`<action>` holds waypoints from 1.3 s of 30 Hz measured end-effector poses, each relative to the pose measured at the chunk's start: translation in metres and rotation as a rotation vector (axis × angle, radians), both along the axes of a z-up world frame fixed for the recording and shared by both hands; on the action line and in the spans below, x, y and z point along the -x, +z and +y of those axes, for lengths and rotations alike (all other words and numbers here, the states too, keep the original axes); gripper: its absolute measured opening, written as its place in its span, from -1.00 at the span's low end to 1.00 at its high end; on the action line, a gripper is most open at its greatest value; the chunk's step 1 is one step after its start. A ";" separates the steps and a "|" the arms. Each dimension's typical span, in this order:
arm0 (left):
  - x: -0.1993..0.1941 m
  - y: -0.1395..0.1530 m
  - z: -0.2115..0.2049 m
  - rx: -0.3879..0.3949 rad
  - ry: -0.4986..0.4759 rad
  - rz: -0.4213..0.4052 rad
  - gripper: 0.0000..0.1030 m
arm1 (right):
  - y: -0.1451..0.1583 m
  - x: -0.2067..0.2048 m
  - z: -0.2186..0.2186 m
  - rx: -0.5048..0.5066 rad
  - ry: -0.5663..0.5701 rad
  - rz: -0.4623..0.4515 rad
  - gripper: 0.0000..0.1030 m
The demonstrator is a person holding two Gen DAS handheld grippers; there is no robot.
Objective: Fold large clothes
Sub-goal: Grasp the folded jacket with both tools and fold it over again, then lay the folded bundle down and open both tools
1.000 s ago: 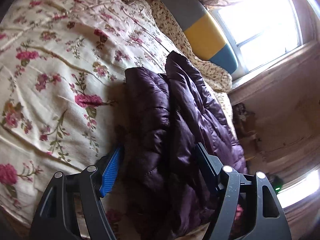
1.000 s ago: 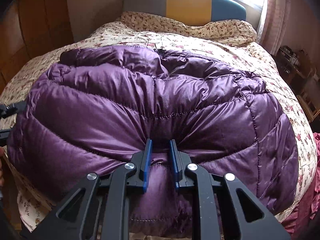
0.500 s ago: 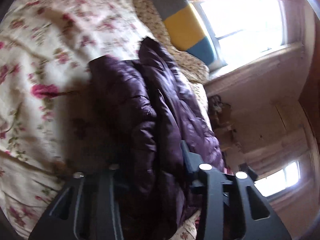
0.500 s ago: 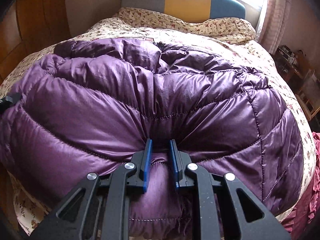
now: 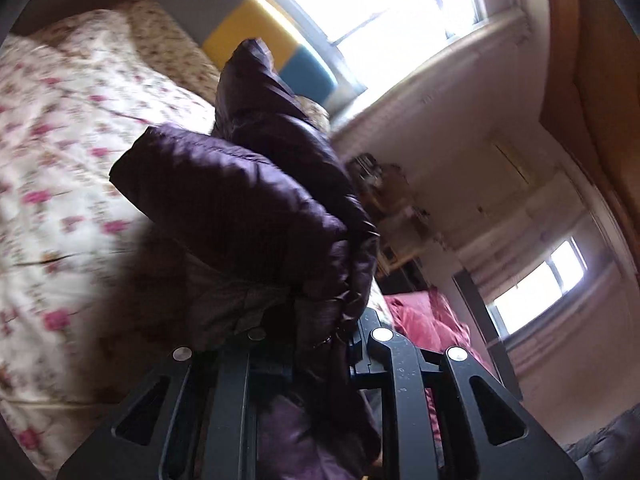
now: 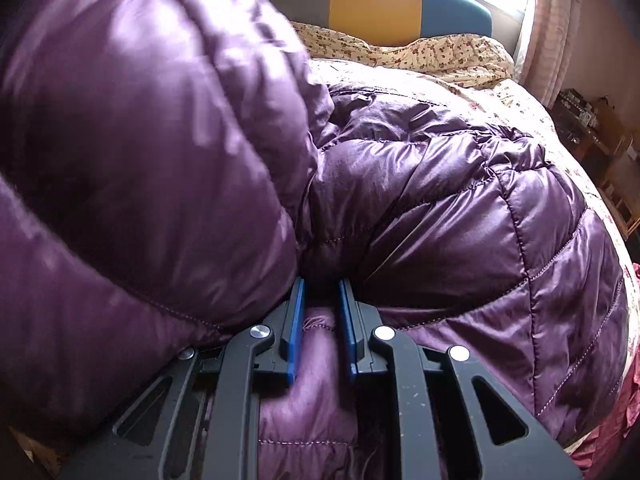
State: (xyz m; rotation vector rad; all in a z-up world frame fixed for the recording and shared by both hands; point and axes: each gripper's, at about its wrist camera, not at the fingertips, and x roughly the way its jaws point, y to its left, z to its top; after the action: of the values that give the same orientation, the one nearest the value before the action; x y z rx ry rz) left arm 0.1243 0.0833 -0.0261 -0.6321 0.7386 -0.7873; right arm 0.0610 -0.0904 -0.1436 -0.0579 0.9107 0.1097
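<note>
A fold of the purple puffer jacket (image 5: 256,200) was seen gathered between the closing jaws of the left gripper (image 5: 316,344), raised above the floral bedspread (image 5: 60,152). The jacket's hem was clamped firmly by the right gripper (image 6: 320,328), the remainder spread across the bed.

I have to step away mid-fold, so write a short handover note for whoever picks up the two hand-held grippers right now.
Left hand-held gripper: jaws closing on a bunched edge of the purple puffer jacket, raised off the floral bedspread.
Right hand-held gripper: shut on the jacket's near hem, low on the bed.
Done: one side lifted.
Left: carry it across, lay it flat, finish folding.
</note>
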 end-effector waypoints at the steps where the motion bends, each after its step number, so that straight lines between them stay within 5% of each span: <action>1: -0.004 0.003 -0.011 -0.011 -0.012 -0.004 -0.66 | 0.002 0.001 -0.002 -0.008 0.005 0.001 -0.71; 6: -0.017 0.017 -0.057 -0.072 -0.046 -0.002 -0.66 | 0.022 0.009 -0.021 -0.076 -0.001 0.015 -0.56; 13: -0.031 0.017 -0.097 -0.168 -0.048 0.042 -0.66 | 0.053 0.044 -0.063 -0.049 -0.114 -0.029 -0.27; 24: -0.038 -0.007 -0.173 -0.359 -0.106 0.034 -0.65 | 0.063 0.065 -0.136 0.030 -0.422 0.024 -0.25; 30: -0.042 -0.026 -0.208 -0.454 -0.137 -0.001 -0.39 | 0.060 0.071 -0.154 0.025 -0.484 0.046 -0.25; 39: -0.052 -0.053 -0.245 -0.531 -0.160 -0.030 -0.37 | 0.055 0.073 -0.171 0.026 -0.544 0.070 -0.21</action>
State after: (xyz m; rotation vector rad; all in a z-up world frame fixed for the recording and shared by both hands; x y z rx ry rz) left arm 0.1766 -0.1618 -0.0796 -0.0836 0.9334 -0.7041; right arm -0.0122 -0.2616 -0.0890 0.1707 0.9693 -0.4078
